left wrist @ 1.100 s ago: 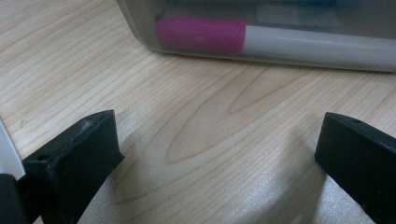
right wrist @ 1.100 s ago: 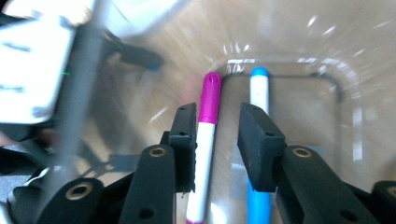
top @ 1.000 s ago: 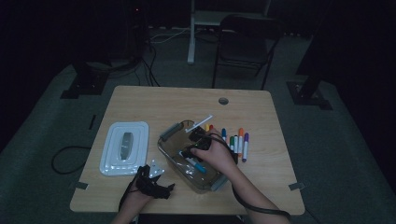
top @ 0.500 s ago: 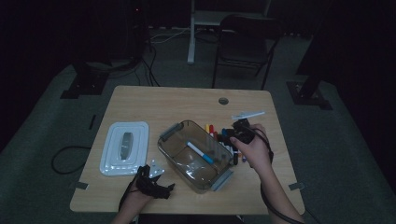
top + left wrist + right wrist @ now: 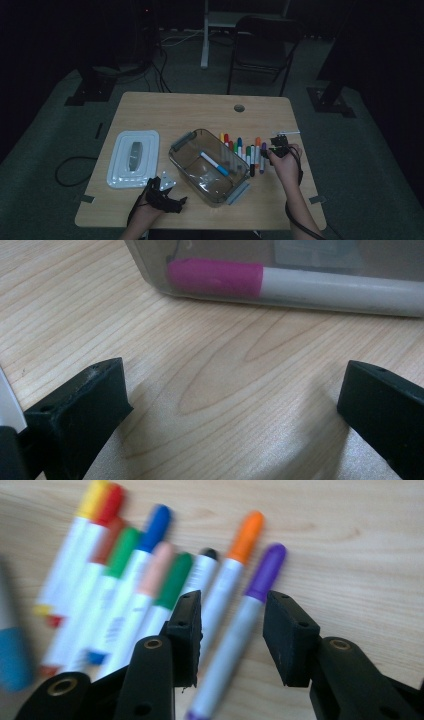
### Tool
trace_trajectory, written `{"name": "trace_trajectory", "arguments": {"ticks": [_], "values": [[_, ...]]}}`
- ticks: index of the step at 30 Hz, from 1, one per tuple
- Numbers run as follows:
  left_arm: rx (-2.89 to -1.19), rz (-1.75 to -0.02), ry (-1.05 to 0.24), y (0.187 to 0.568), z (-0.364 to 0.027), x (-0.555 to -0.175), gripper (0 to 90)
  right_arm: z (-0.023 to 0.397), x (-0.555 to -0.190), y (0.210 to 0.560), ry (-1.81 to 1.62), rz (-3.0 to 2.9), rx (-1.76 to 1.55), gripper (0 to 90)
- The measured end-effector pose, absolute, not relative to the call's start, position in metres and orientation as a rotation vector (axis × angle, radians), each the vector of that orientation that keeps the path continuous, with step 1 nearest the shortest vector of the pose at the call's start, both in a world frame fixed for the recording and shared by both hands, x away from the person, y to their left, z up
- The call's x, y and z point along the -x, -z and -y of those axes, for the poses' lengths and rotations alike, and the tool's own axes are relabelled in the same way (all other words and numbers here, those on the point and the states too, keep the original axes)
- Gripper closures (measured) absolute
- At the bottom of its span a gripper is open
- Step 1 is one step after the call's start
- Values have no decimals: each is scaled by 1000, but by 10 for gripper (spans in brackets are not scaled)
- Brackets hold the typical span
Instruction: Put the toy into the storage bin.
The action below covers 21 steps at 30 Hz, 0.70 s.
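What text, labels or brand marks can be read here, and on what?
None can be read.
Marker row: dark print on the white barrels, blurred beyond reading in the right gripper view, too small in the high view.
Pink-capped marker in the clear container: no print visible on its barrel.
White lid: no marking can be made out.

— Where does the high view sit?
— Above the near edge of the surface point(image 5: 150, 107), looking forward and down, far off.

— And the two gripper views?
— Each rides its hand-held gripper, close along the jaws. Ahead of the right hand-held gripper point(image 5: 232, 625), the markers point(image 5: 150, 575); the high view shares that row.
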<state>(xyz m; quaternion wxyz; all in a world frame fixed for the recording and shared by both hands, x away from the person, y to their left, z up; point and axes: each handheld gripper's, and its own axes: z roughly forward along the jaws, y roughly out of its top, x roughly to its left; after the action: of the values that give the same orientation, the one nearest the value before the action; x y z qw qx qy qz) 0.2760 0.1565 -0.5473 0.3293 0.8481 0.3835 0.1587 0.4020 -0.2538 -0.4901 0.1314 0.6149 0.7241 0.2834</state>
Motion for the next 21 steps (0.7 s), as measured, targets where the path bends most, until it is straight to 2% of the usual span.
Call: {"name": "trace_trajectory", "arguments": {"ticks": [6,13,16,21], "values": [[-2219,-1003,-415,547,-157,-276,5,257,-415,512,-768,-2082,-1861,584],[-2218,-1004,-415,547,-156,-276,5,258,-419,520,-733,-2069,-1903,658],[-2219,-1003,-415,547,-156,-276,5,259,-419,519,-697,-2053,-1915,752],[-2218,-1004,-415,547,-156,-276,5,267,-418,519,-691,-2013,-1940,765]]}}
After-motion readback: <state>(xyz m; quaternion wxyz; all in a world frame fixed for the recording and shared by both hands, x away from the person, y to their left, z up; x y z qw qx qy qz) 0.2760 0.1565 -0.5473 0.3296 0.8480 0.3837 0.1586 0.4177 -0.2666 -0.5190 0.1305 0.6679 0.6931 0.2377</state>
